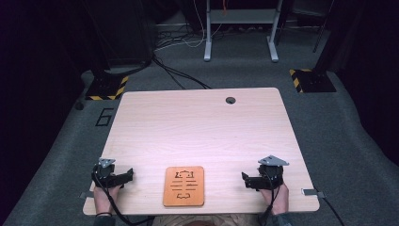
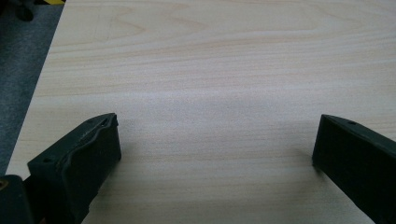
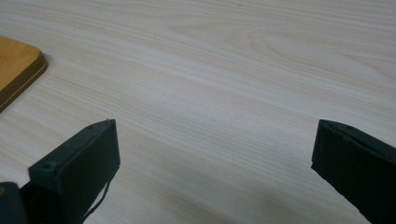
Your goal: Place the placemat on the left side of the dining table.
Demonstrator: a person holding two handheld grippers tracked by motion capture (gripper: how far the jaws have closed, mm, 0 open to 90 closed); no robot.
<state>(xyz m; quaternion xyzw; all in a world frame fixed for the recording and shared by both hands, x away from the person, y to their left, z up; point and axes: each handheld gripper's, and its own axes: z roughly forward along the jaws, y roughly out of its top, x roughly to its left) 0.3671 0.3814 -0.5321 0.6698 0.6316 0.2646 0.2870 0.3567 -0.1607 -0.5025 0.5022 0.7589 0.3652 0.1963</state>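
An orange-brown wooden board with dark cut-out marks lies flat near the table's front edge, midway between my two grippers. My left gripper rests on the table to the board's left, held by a hand, and in its own view the jaws stand wide apart over bare wood. To the board's right sits my right gripper, also hand-held. Its own view shows wide-open jaws with nothing between them, and a corner of the board at the far left.
The light wooden table has a round cable hole near its far edge. Grey carpet surrounds it, with cables, a white desk frame and two yellow-black striped stand bases beyond the far side.
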